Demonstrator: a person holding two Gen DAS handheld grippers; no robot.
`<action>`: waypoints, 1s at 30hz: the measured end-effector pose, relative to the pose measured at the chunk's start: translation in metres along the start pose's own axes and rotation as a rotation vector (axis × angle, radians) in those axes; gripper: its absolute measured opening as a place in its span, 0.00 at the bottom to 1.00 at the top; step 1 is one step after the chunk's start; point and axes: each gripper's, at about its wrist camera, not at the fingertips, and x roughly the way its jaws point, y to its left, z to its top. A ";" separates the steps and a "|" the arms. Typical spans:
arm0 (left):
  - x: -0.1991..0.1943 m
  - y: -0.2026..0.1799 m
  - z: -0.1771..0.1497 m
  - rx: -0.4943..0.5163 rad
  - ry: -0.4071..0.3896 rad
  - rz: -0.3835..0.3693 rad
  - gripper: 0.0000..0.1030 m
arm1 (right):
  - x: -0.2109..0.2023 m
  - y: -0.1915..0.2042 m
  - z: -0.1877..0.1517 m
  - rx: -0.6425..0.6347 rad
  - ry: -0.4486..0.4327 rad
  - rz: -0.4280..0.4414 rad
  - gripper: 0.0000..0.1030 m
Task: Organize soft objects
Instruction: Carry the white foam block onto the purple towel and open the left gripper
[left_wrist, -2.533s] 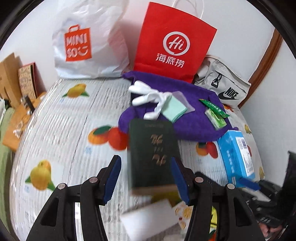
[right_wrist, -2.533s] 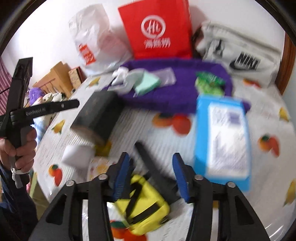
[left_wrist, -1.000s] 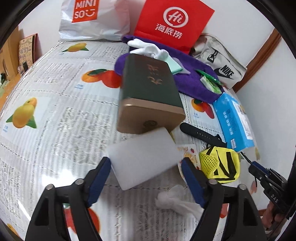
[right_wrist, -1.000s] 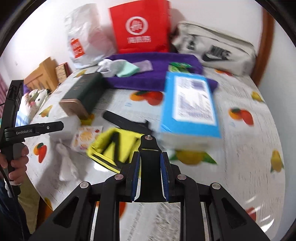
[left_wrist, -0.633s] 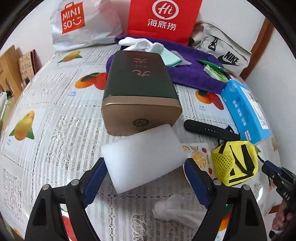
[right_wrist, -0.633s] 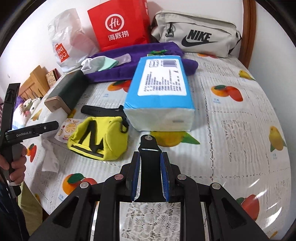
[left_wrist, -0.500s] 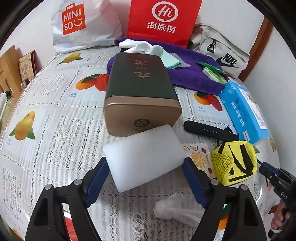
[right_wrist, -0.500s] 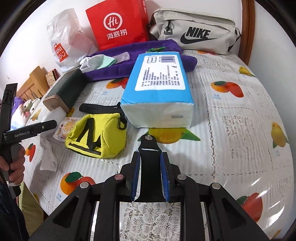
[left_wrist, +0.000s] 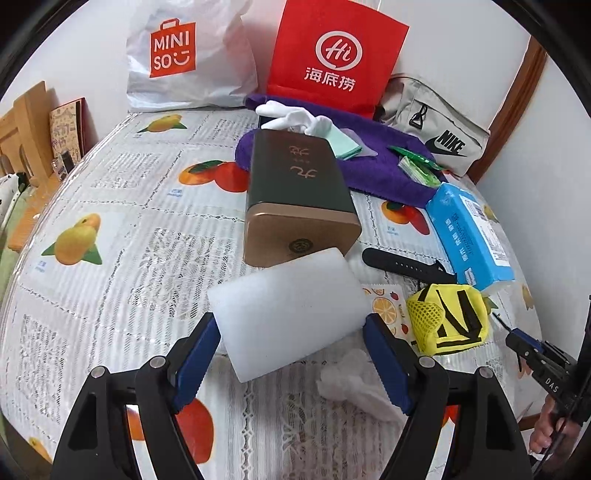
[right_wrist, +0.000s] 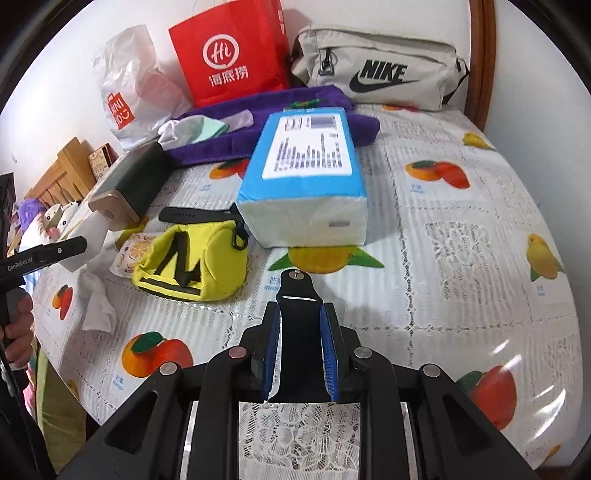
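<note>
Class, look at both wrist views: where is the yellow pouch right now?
The yellow pouch lies on the fruit-print tablecloth, left of centre in the right wrist view, just left of the blue tissue pack and in front of a black strap.

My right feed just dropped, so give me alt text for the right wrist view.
The right gripper is shut on a black strap piece, above a fruit-print tablecloth. Ahead lie a yellow pouch and a blue tissue pack, with a purple towel, a red bag and a Nike bag behind.
</note>
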 end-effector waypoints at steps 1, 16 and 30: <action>-0.003 0.000 0.000 0.001 -0.003 -0.003 0.76 | -0.004 0.001 0.002 -0.003 -0.008 0.000 0.21; -0.050 -0.013 0.028 0.011 -0.091 -0.042 0.76 | -0.051 0.016 0.047 -0.050 -0.131 0.008 0.21; -0.053 -0.029 0.069 0.025 -0.122 -0.061 0.76 | -0.053 0.030 0.105 -0.098 -0.191 0.042 0.21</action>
